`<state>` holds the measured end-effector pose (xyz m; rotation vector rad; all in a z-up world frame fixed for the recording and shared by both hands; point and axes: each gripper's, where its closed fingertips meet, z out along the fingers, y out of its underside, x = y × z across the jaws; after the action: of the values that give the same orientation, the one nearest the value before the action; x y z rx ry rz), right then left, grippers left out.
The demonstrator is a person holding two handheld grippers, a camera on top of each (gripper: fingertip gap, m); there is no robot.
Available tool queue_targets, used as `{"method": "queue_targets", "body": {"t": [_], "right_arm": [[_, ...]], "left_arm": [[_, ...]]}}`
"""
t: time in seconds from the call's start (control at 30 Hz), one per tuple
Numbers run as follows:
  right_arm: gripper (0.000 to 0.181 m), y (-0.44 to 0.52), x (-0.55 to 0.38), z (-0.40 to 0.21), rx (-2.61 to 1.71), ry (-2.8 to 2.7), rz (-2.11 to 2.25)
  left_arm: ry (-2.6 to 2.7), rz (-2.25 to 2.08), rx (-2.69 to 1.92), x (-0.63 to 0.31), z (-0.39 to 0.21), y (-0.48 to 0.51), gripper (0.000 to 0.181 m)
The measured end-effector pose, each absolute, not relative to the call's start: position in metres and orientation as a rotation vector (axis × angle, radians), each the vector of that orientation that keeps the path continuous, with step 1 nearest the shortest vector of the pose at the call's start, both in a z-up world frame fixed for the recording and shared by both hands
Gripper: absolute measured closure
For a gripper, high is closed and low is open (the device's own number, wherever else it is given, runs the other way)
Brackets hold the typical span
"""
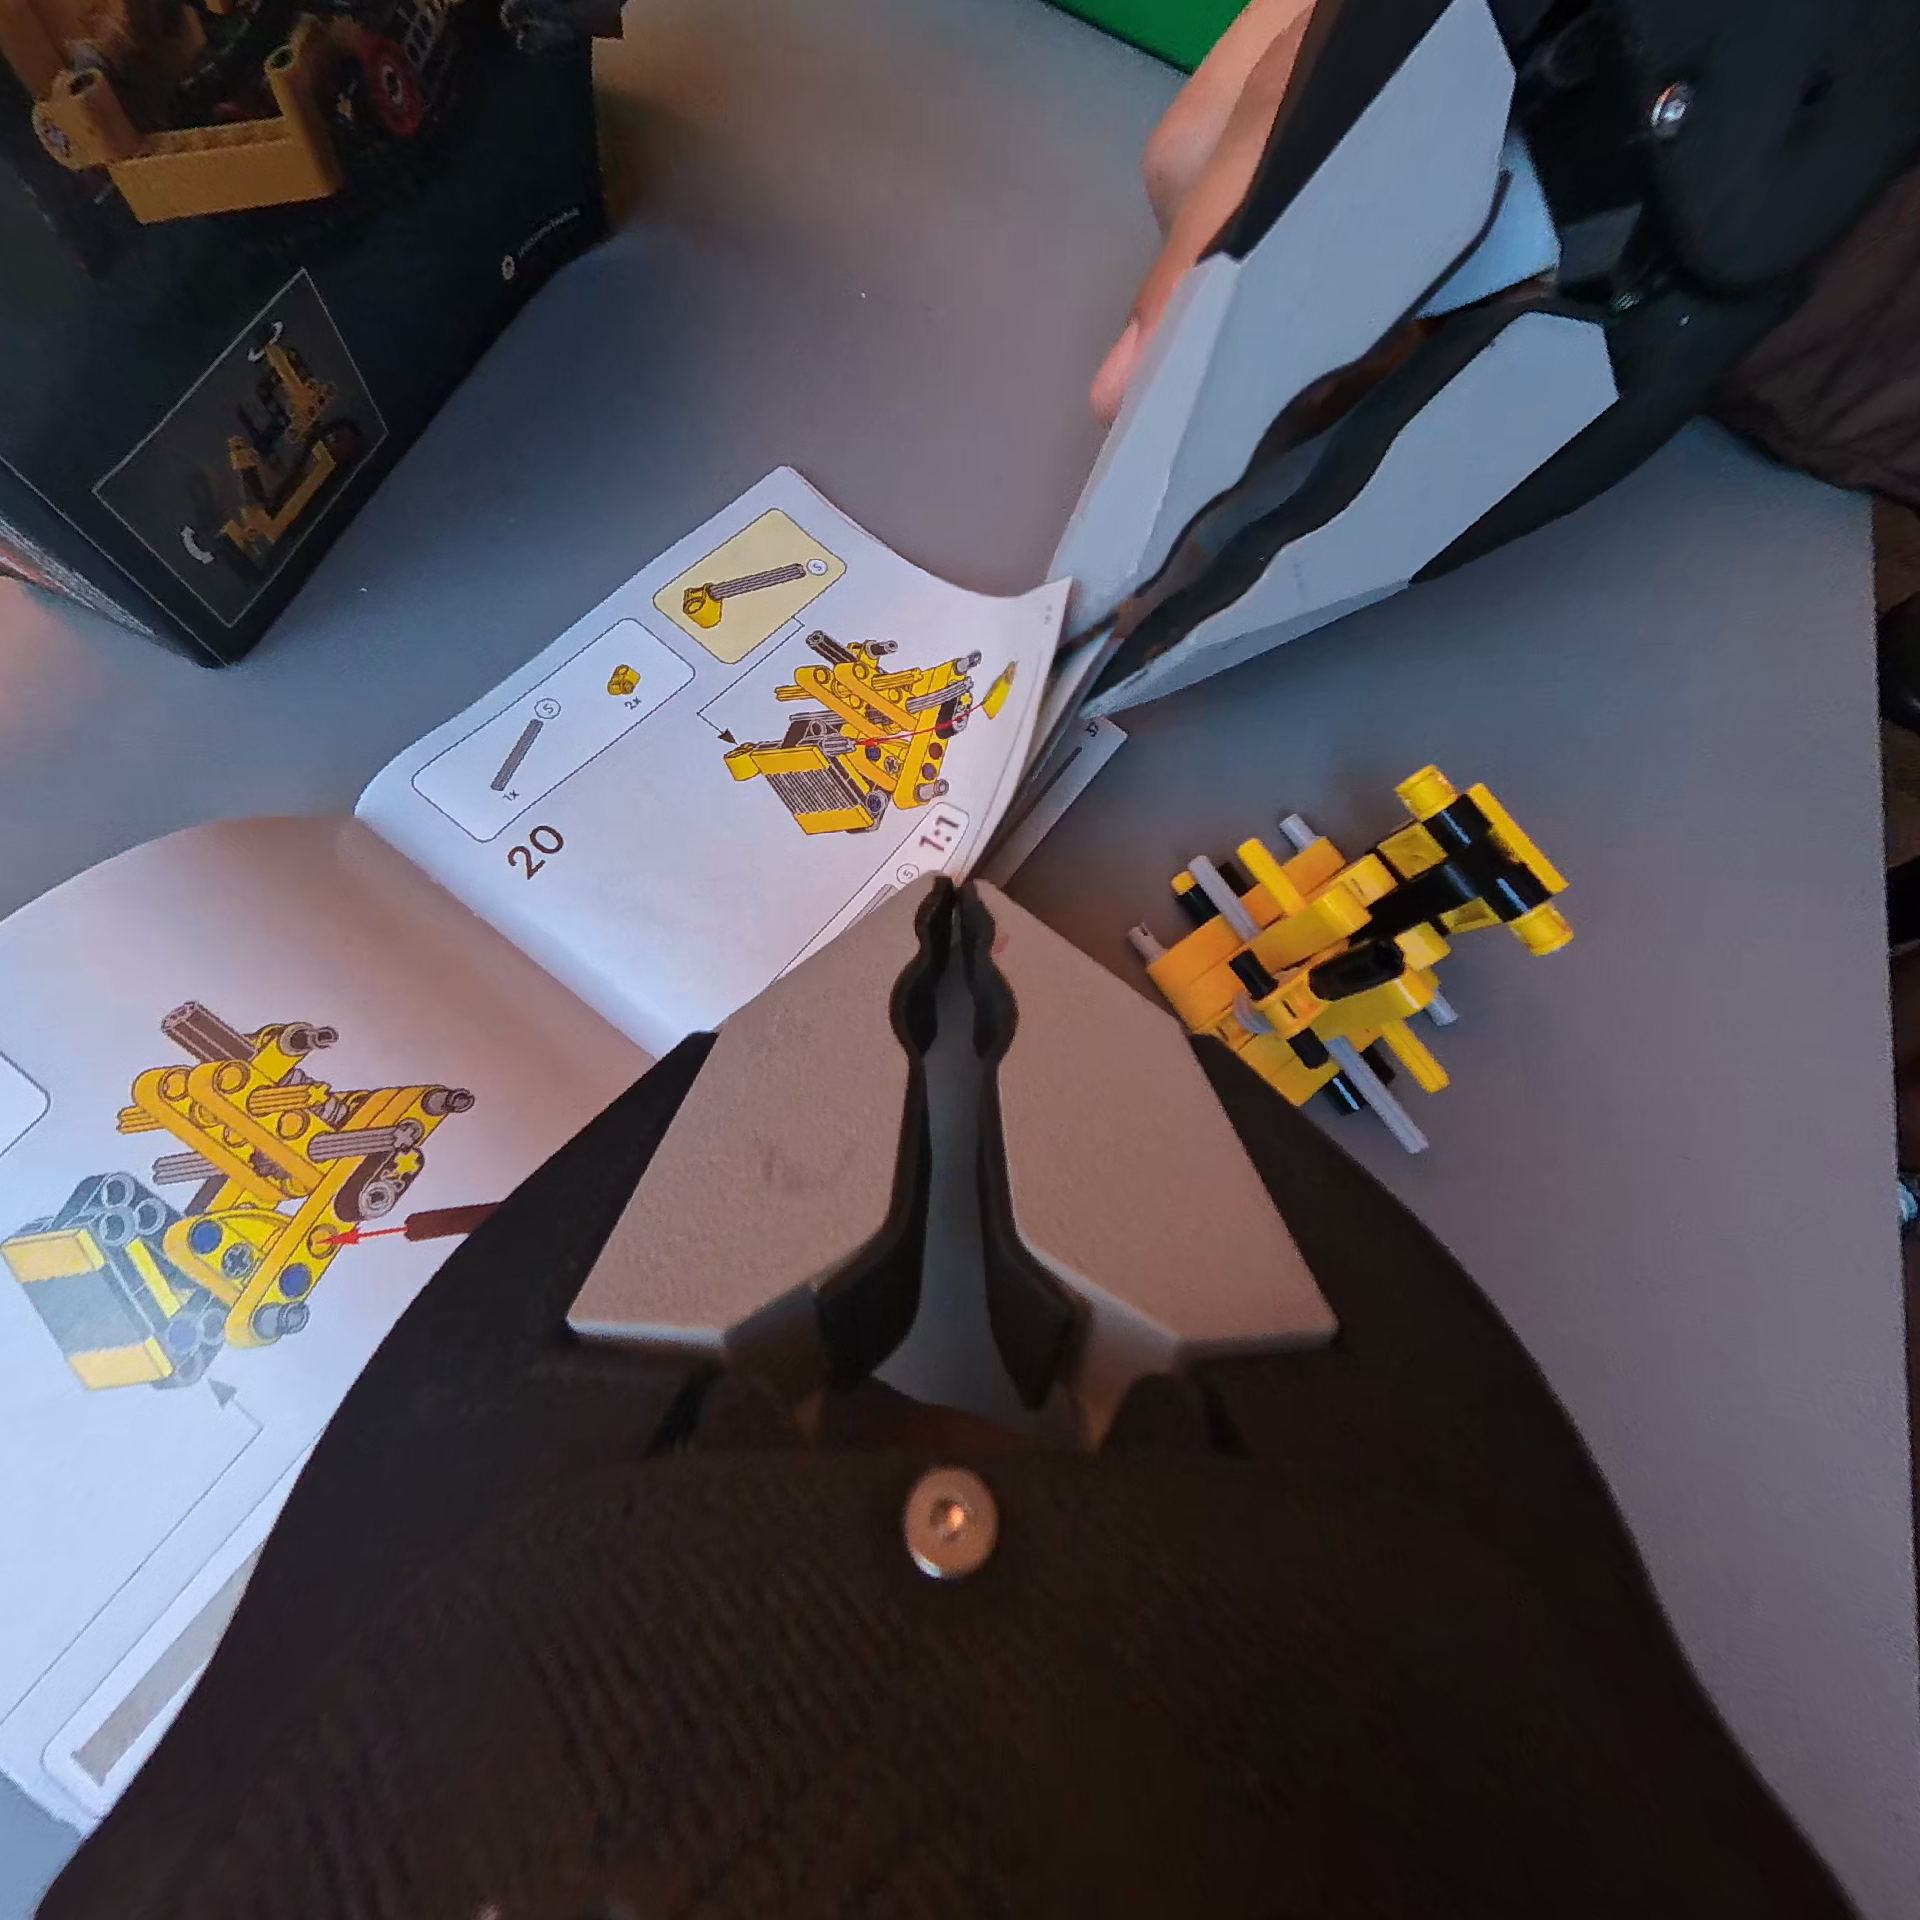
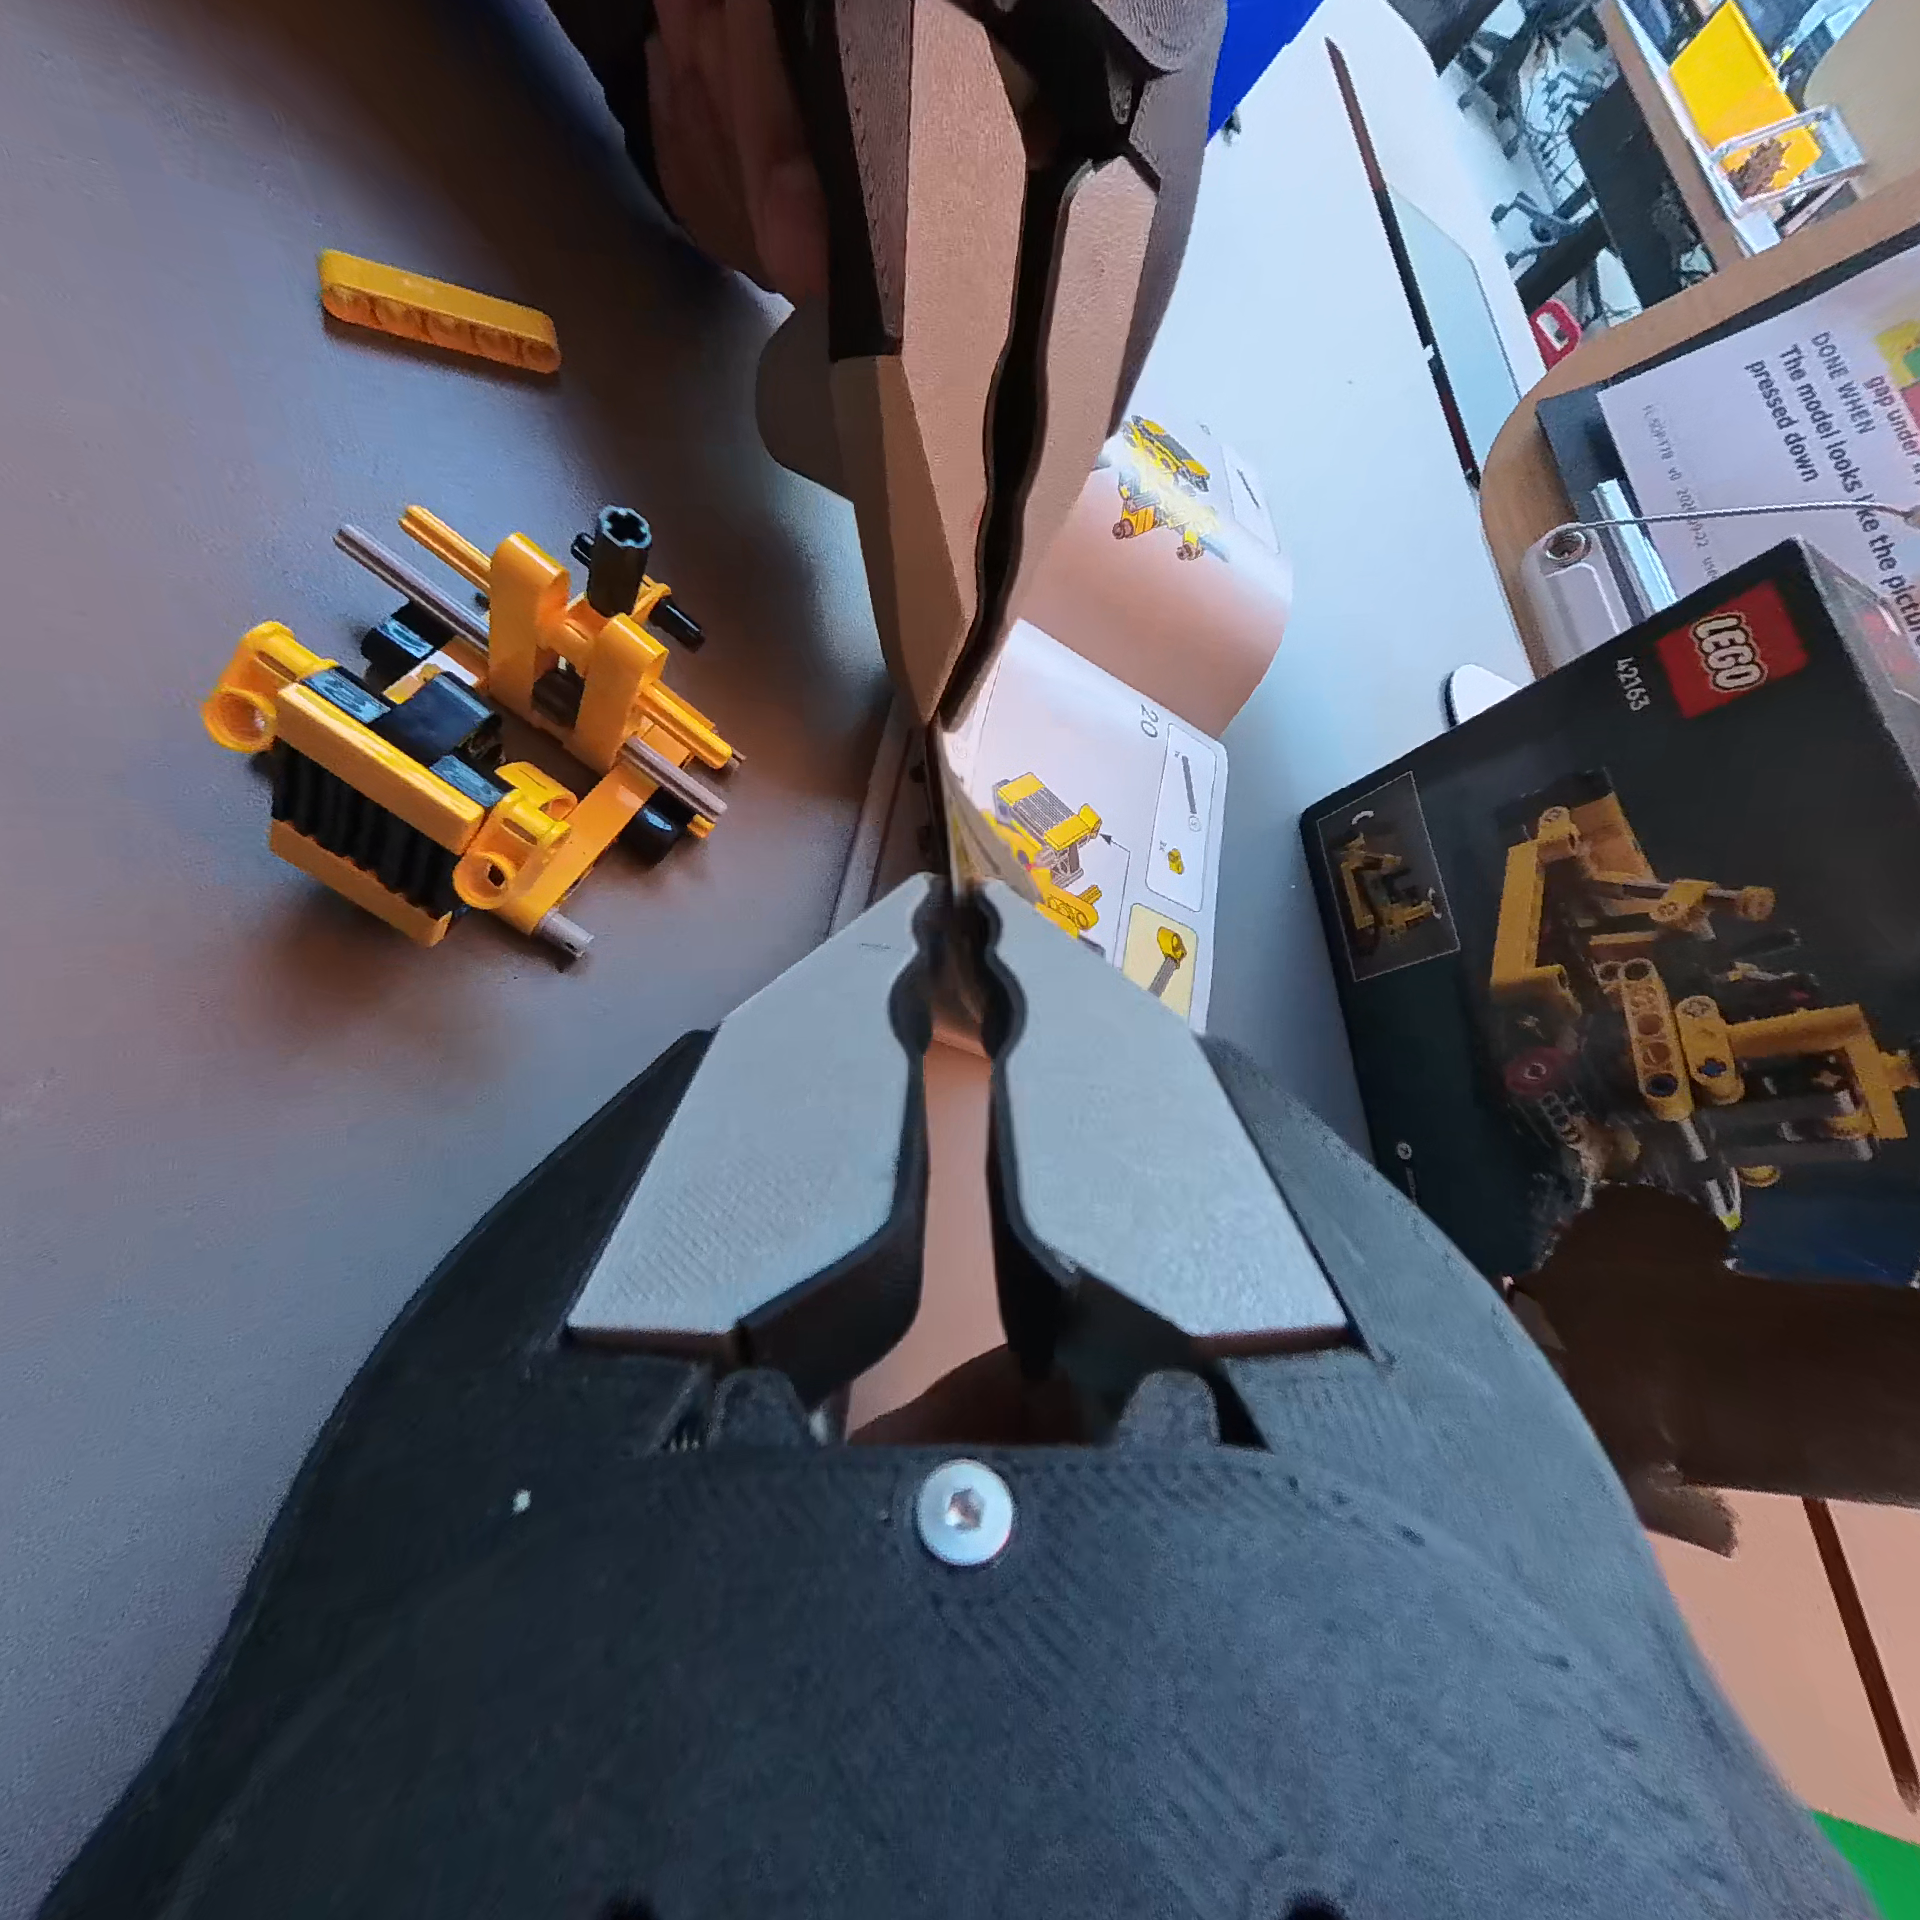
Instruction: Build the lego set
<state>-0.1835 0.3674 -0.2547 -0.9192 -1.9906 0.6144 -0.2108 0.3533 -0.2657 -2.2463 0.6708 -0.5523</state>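
The open instruction booklet [image 1: 665, 862] lies on the grey table [image 1: 852, 312]. My left gripper [image 1: 956, 896] is shut, pinching the lower edge of the right-hand page. My right gripper [image 1: 1081, 665] comes in from the upper right and is shut on the same page's far corner, lifting it. In the right wrist view my right gripper [image 2: 951, 906] grips the page edge-on, with the booklet [image 2: 1132, 831] behind it and the left gripper [image 2: 940, 717] meeting the page from above. The part-built yellow and black model [image 1: 1351, 956] stands on the table to the right, also seen in the right wrist view [image 2: 468, 727].
The black set box [image 1: 260, 312] stands at the upper left, and shows in the right wrist view [image 2: 1621, 935]. A loose yellow beam [image 2: 436, 312] lies beyond the model. A clipboard with a printed sheet [image 2: 1766, 416] lies far right. The table edge [image 1: 1878, 831] runs close beside the model.
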Motion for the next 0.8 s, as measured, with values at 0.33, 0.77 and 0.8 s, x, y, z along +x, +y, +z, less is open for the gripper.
{"method": "queue_targets", "body": {"t": [0.33, 0.77, 0.8], "right_arm": [[0.181, 0.364, -0.186, -0.253, -0.87, -1.983, 0.594], [0.181, 0.36, -0.185, -0.255, -0.814, -2.0, 0.58], [0.181, 0.361, -0.185, -0.256, -0.814, -2.001, 0.574]], "left_arm": [[0.68, -0.54, -2.173, -0.191, -0.248, 0.359, 0.158], [0.615, -0.48, -2.186, -0.195, -0.249, 0.369, 0.181], [0.607, -0.476, -2.186, -0.197, -0.248, 0.37, 0.181]]}}
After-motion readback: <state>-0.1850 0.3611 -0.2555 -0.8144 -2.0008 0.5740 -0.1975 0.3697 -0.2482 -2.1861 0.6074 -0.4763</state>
